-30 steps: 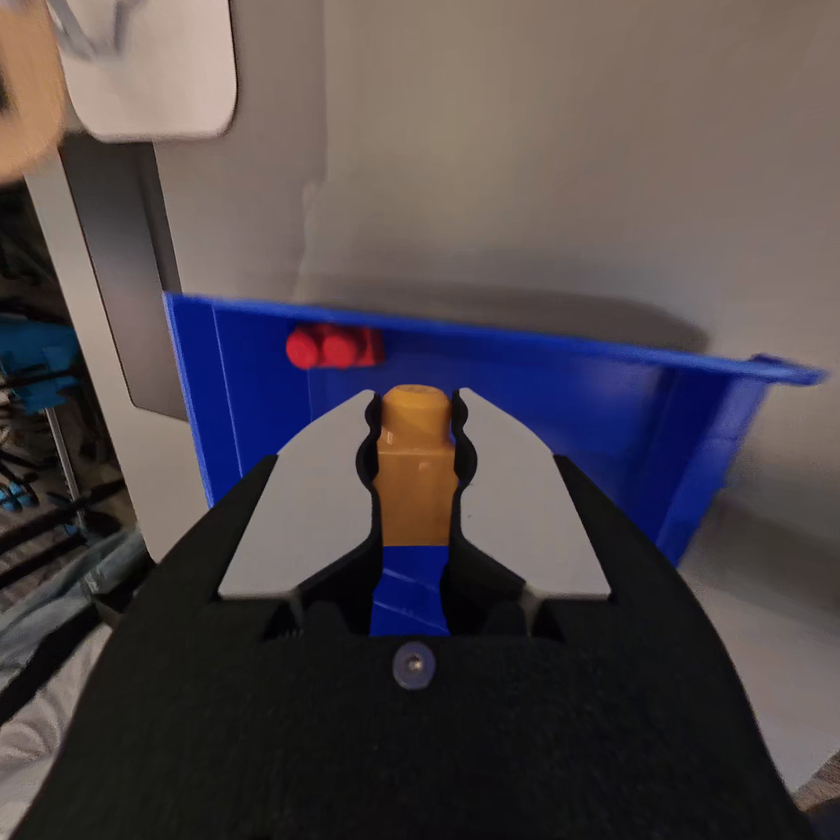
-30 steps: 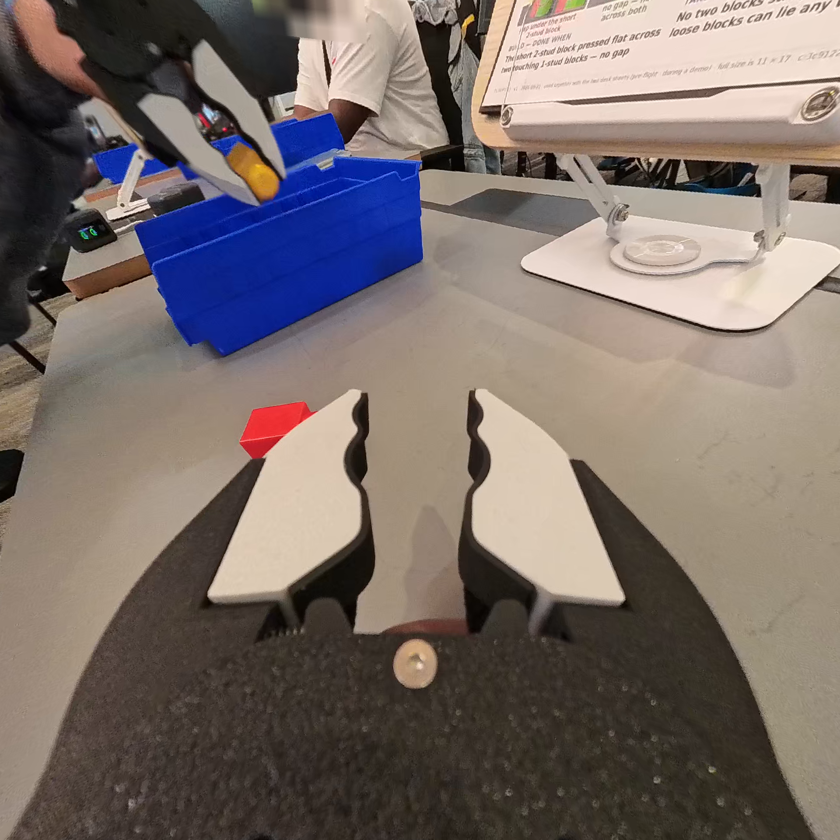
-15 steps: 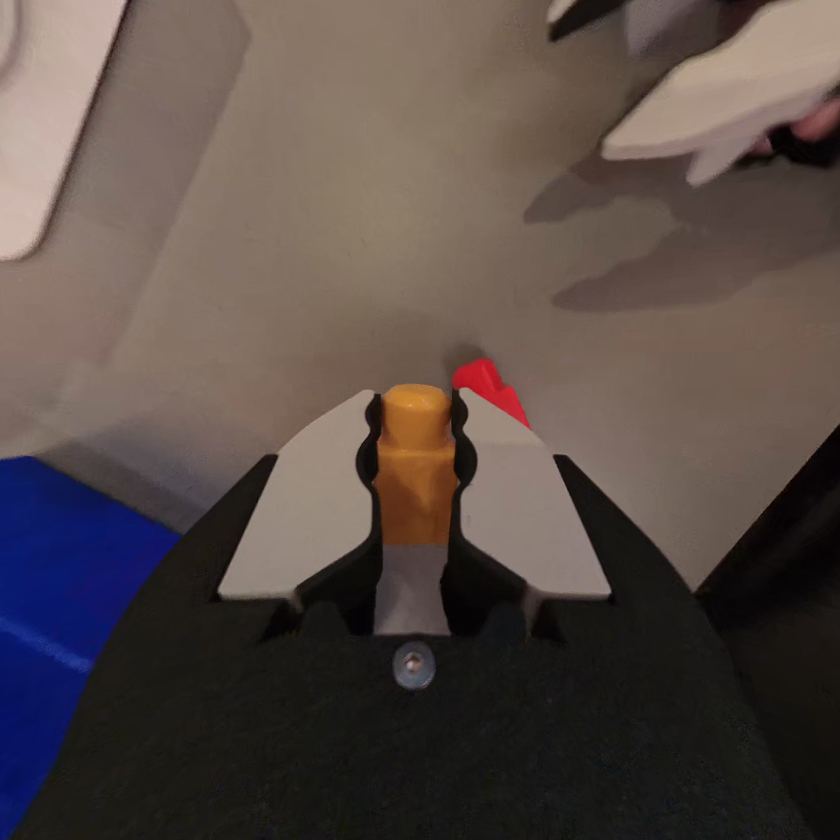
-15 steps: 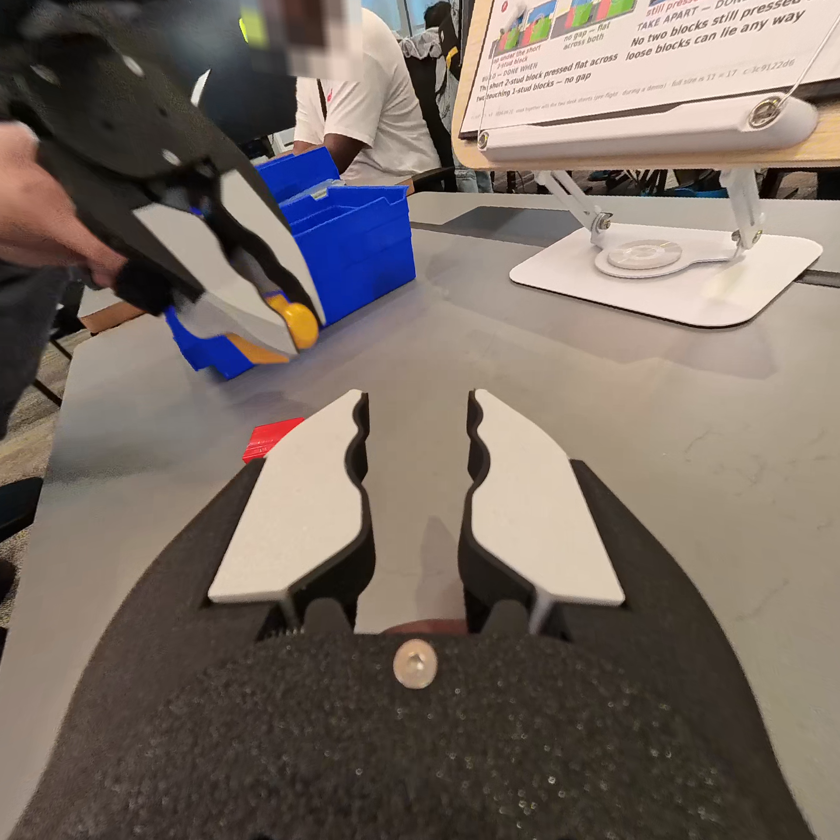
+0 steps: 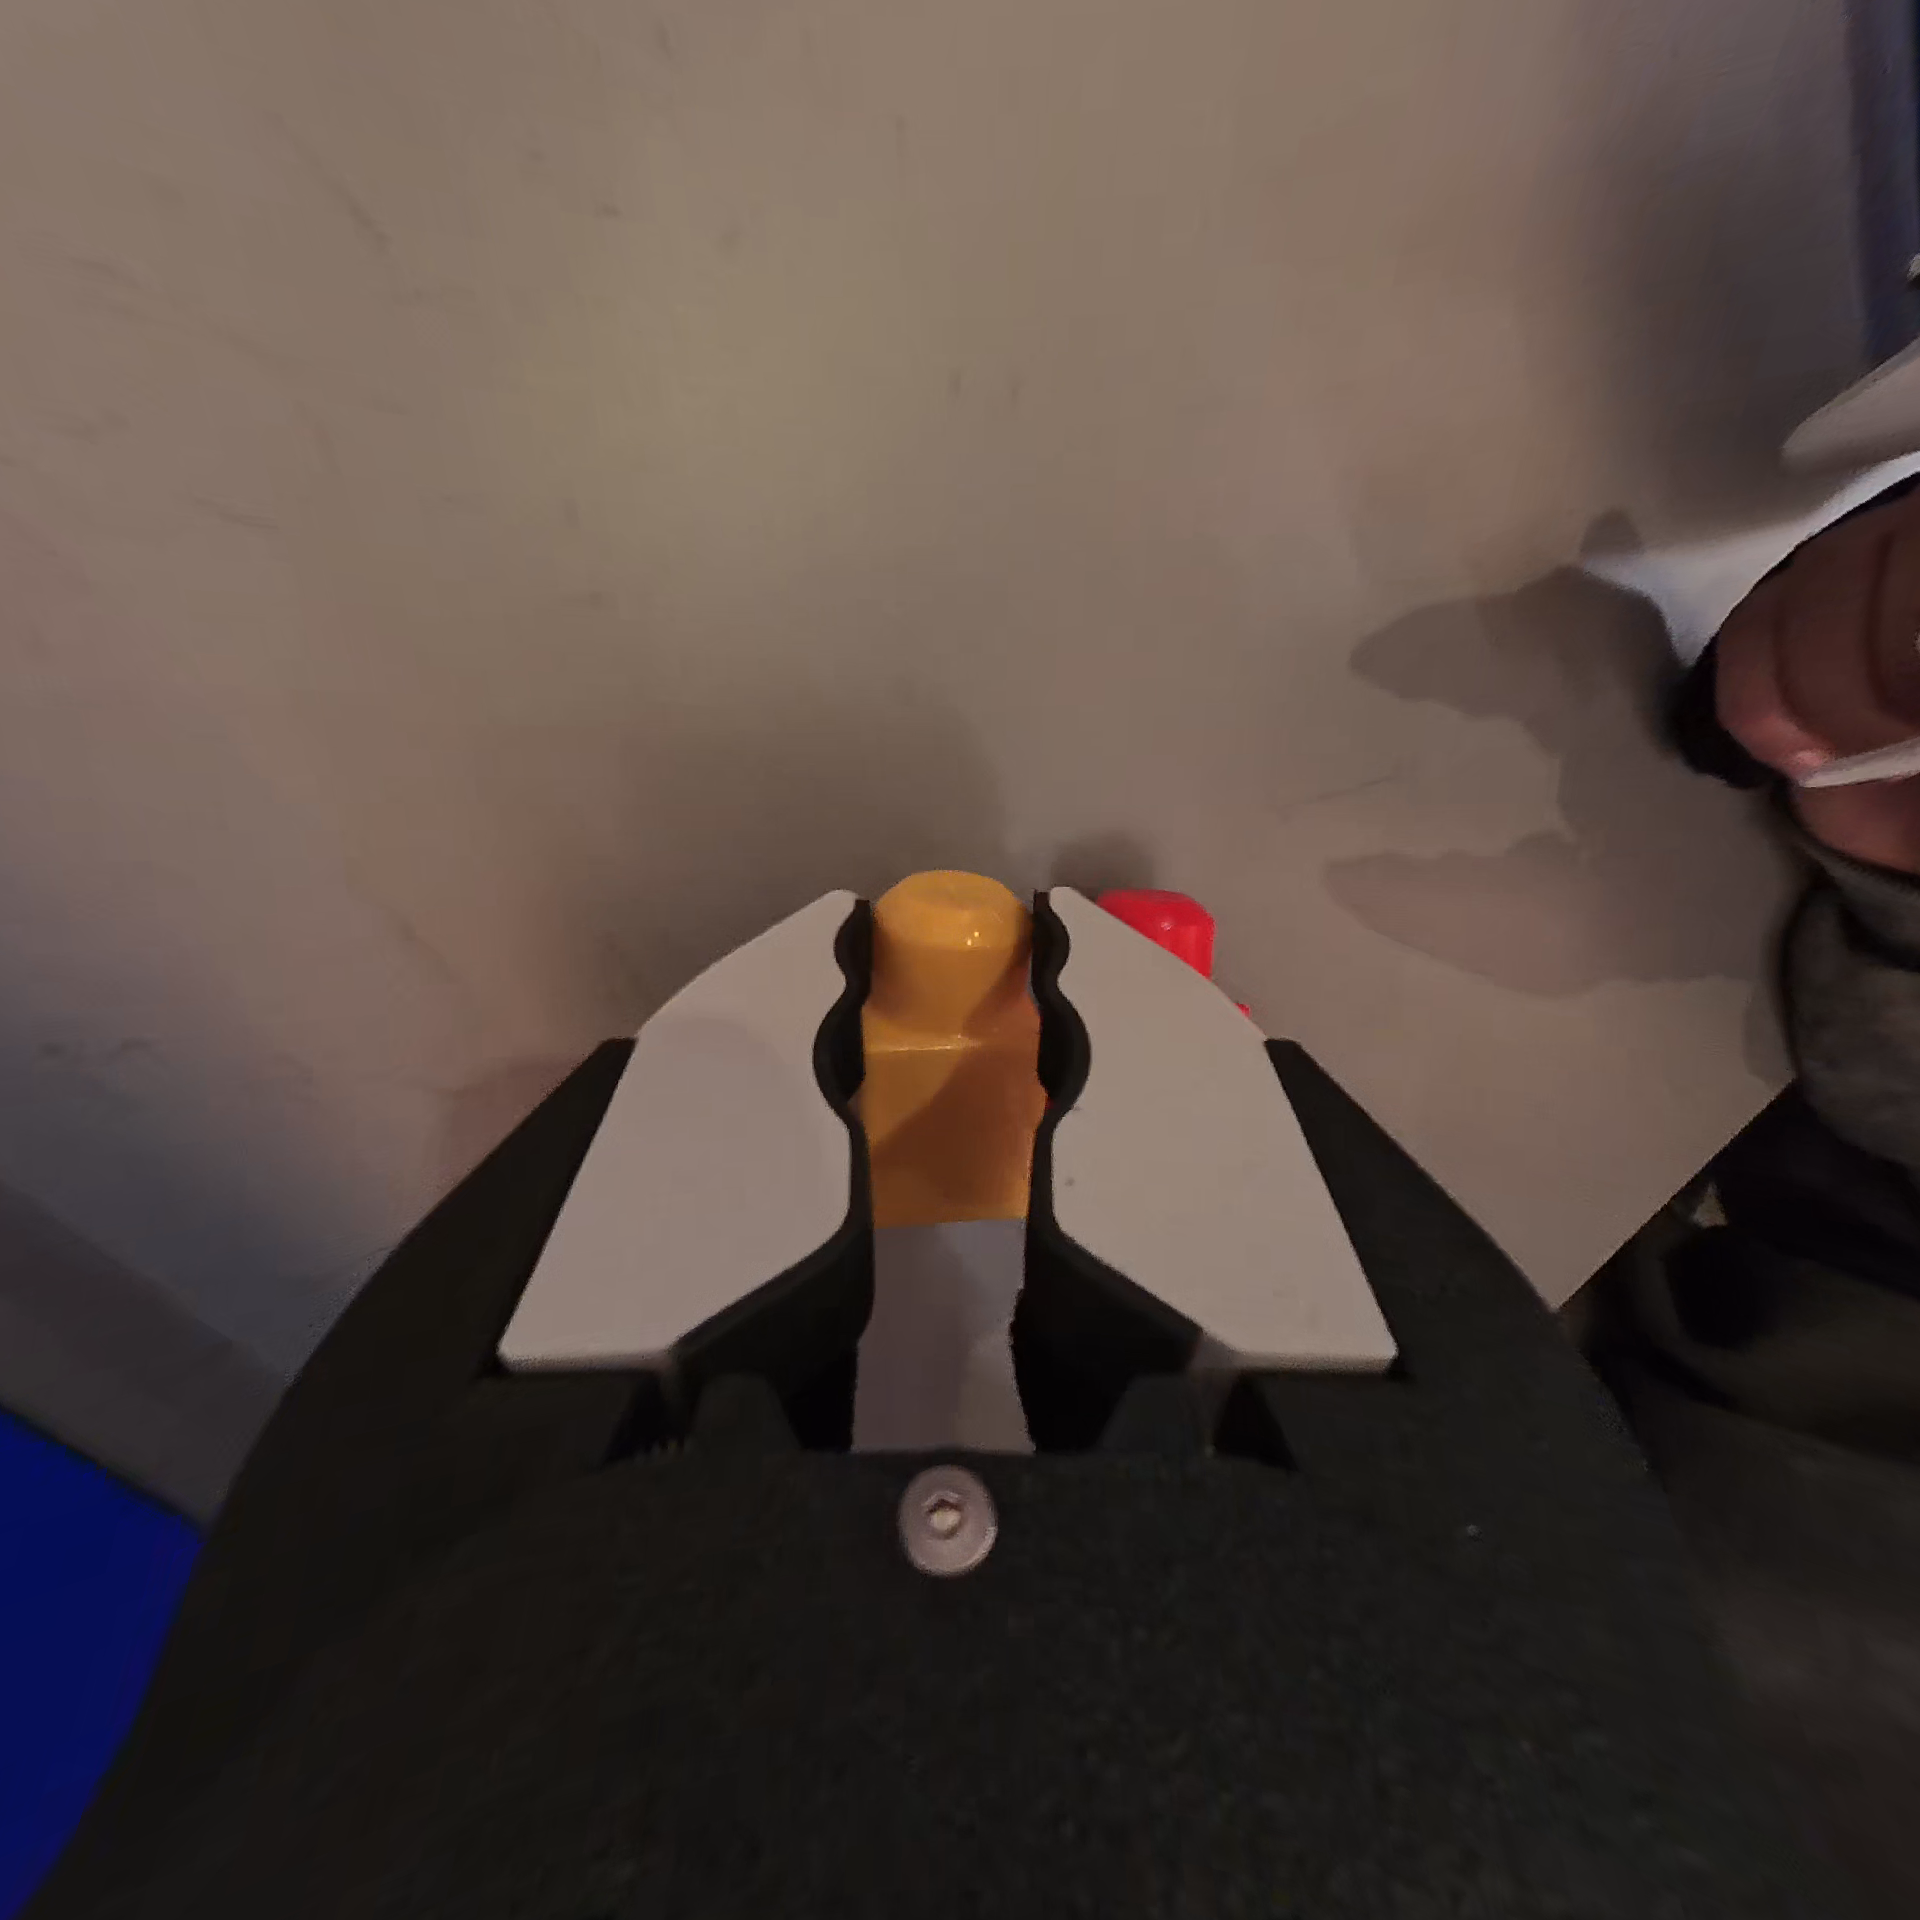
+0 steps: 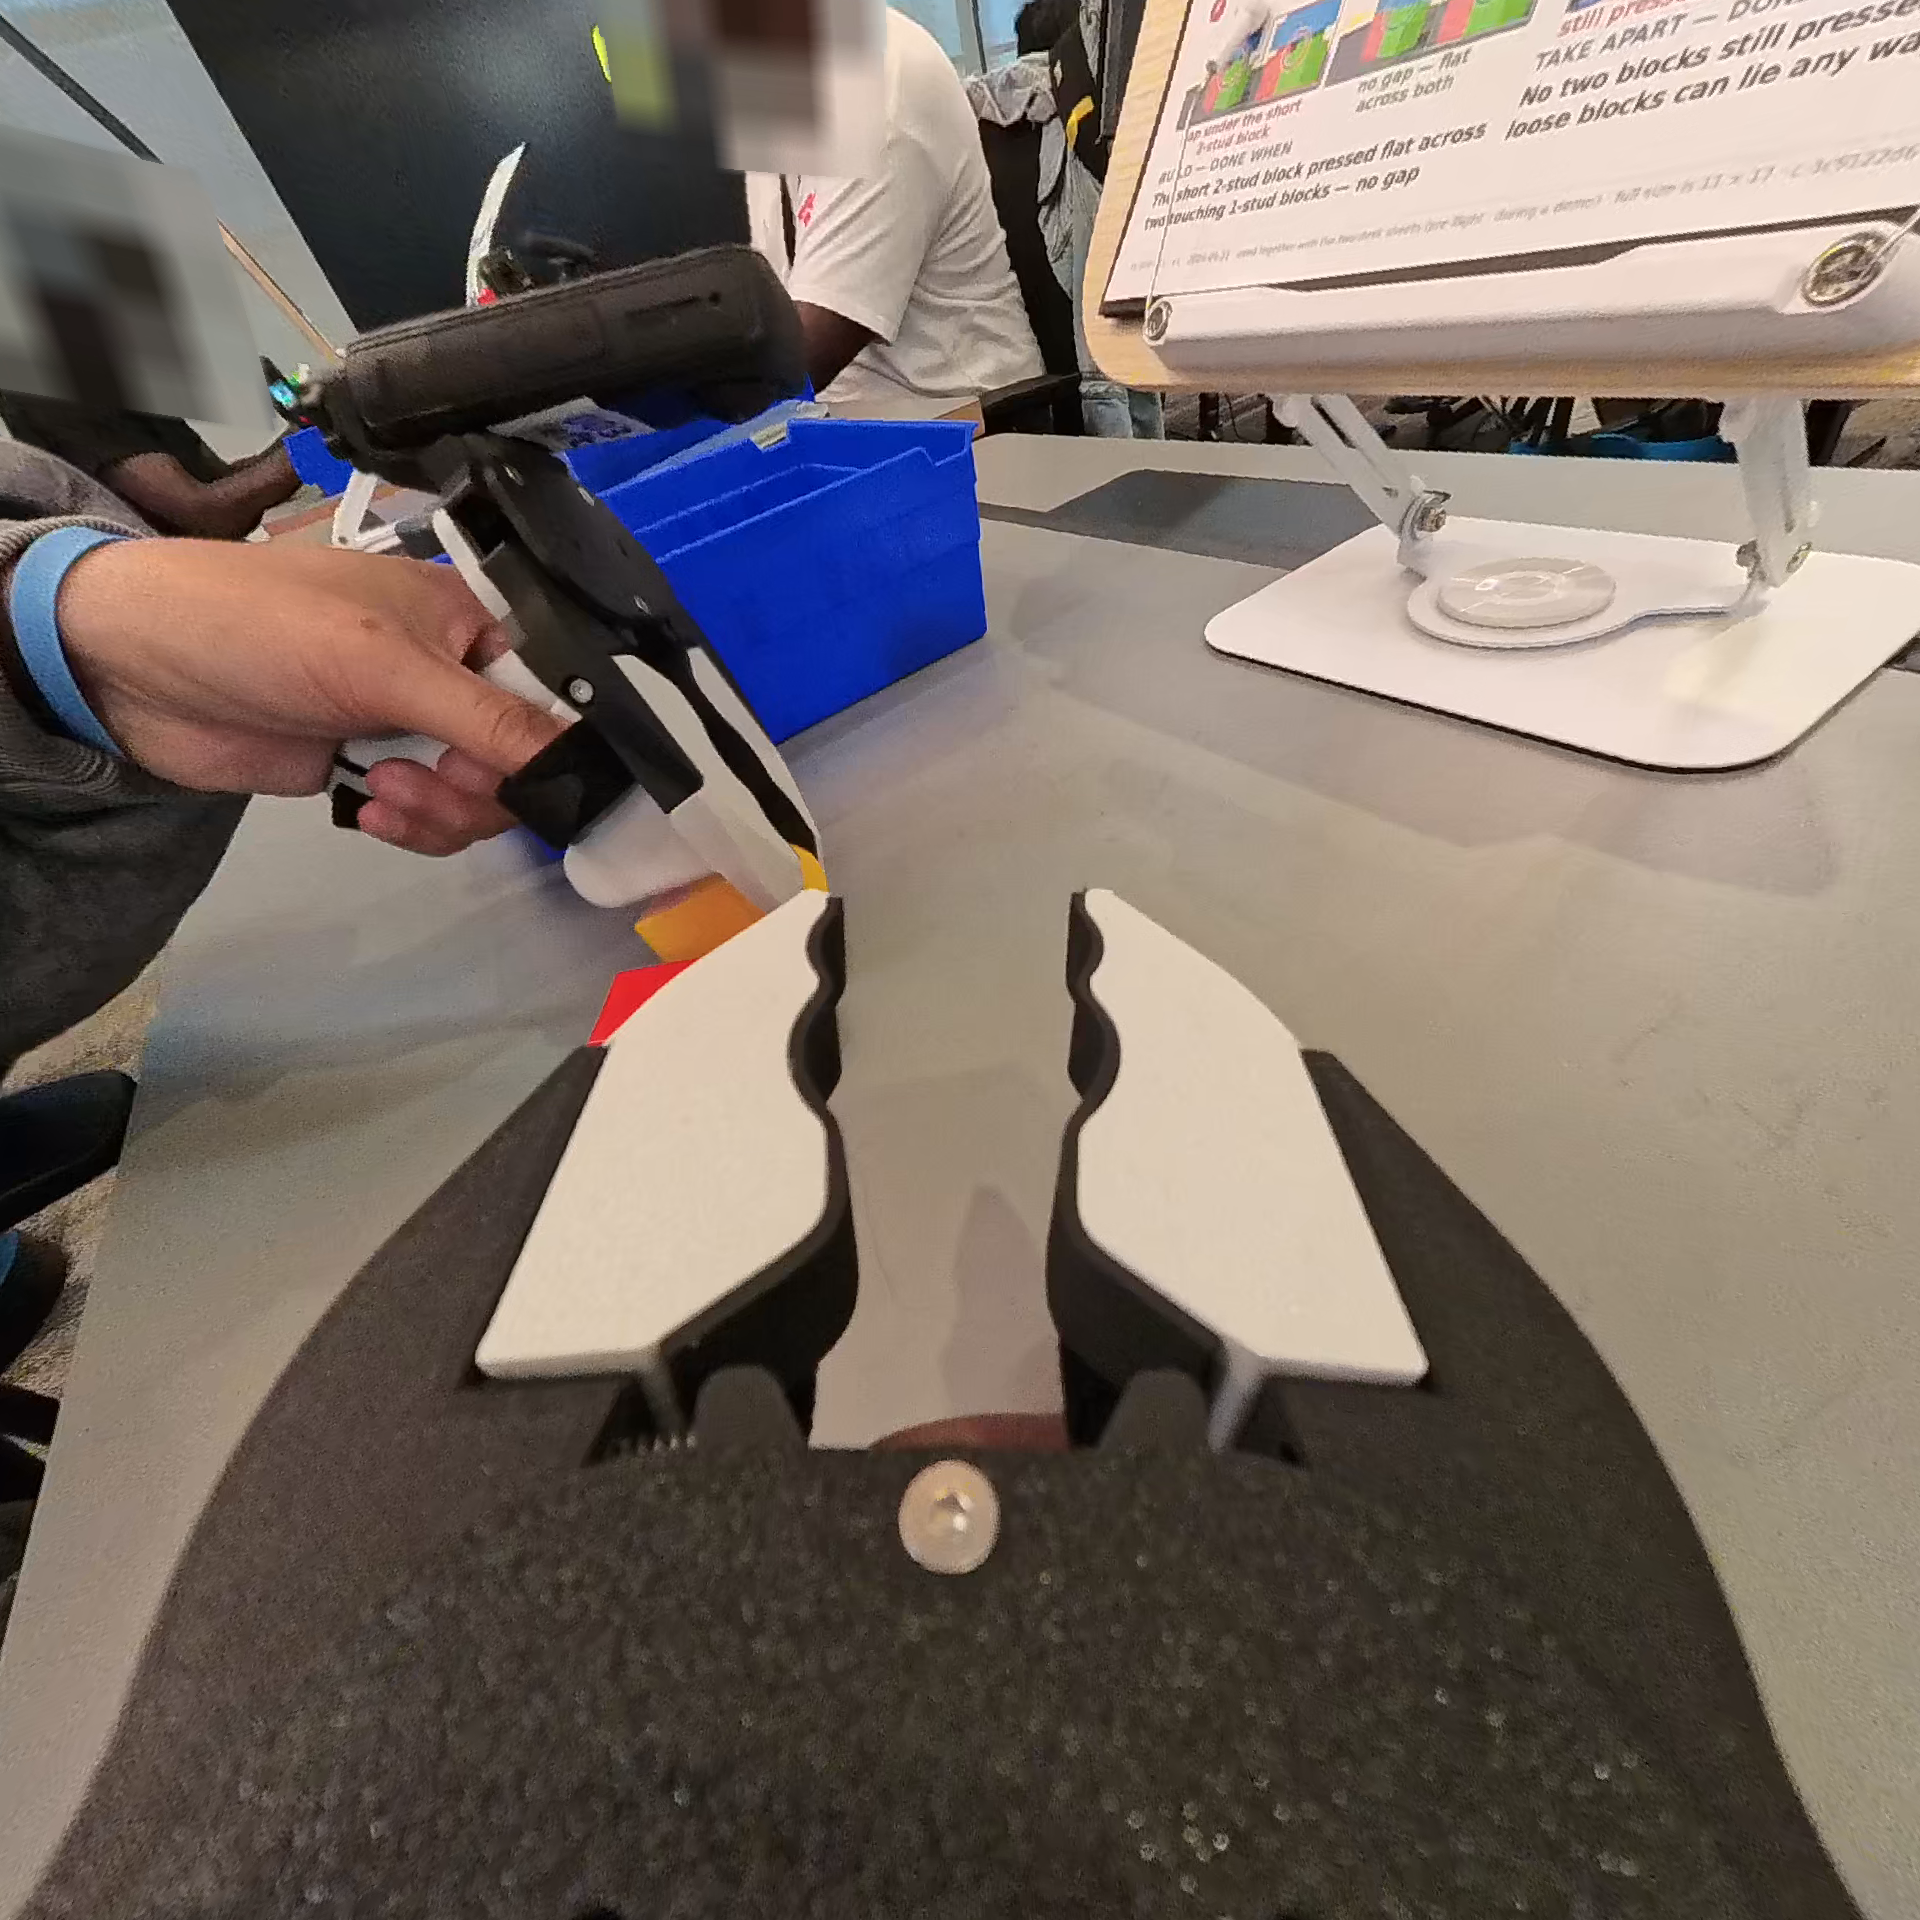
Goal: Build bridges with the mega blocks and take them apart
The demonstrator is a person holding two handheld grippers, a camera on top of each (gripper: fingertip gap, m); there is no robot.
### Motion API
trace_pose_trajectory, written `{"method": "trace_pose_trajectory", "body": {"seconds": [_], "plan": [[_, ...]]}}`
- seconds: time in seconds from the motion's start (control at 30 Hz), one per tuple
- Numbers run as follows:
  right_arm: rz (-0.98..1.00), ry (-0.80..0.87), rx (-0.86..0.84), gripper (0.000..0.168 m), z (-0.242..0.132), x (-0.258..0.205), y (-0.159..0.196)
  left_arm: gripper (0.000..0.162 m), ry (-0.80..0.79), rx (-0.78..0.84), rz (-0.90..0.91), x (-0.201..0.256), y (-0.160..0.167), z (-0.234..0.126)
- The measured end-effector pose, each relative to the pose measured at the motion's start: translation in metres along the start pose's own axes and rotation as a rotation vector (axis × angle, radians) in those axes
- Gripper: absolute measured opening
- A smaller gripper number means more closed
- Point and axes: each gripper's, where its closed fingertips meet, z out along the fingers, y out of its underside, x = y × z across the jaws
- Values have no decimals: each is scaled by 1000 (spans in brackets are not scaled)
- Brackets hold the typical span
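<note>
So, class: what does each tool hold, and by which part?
Left tool grips the orange block by its sides and stud. Right tool holds nothing.

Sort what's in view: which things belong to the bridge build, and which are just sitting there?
Job:
- orange single-stud plastic block, held in left gripper
- red plastic block on table
- blue plastic bin
- right gripper, open

Bystanders:
- white tilted stand with instruction sheet

Grey desk (image 6: 1455, 935). White stand (image 6: 1558, 634) set at far right, sheet (image 6: 1507, 135) clipped above. Seated person in white shirt (image 6: 894, 229) seen beyond desk.
</note>
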Motion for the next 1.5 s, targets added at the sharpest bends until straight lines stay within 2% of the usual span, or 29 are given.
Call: {"method": "trace_pose_trajectory", "body": {"seconds": [0.17,0.3,0.4,0.5,0.63,0.73,0.8,0.9,1.0,1.1,1.23,1.37,1.5], "plan": [[9,-6,0,41,-1,0,0,29,114,-2,-52,18,4,4],[18,-8,1,41,-2,0,0,34,87,18,-10,16,1,-4],[24,-7,-4,41,-2,1,1,55,57,24,46,13,2,-22],[27,-1,-1,41,-3,2,1,60,78,145,120,20,-7,-63],[36,-5,3,41,-4,2,1,71,-110,354,303,-11,-16,-142],[27,-4,1,41,-3,0,1,76,-356,465,403,-70,-13,-187],[13,-2,-10,41,-2,-1,3,71,-510,470,404,-120,-7,-199],[-17,7,-39,41,2,-1,9,77,-548,412,406,-173,-3,-184],[-26,-2,-51,41,6,-2,10,77,-528,349,566,-196,-9,-155],[-17,-21,-45,41,7,-2,9,74,-449,297,725,-200,-20,-130],[22,-36,-28,41,5,0,7,72,-327,227,848,-201,-36,-115],[59,-48,-17,41,4,2,6,74,-242,110,871,-209,-50,-104],[68,-55,-12,41,3,2,6,79,-255,-15,898,-222,-59,-92]]}}
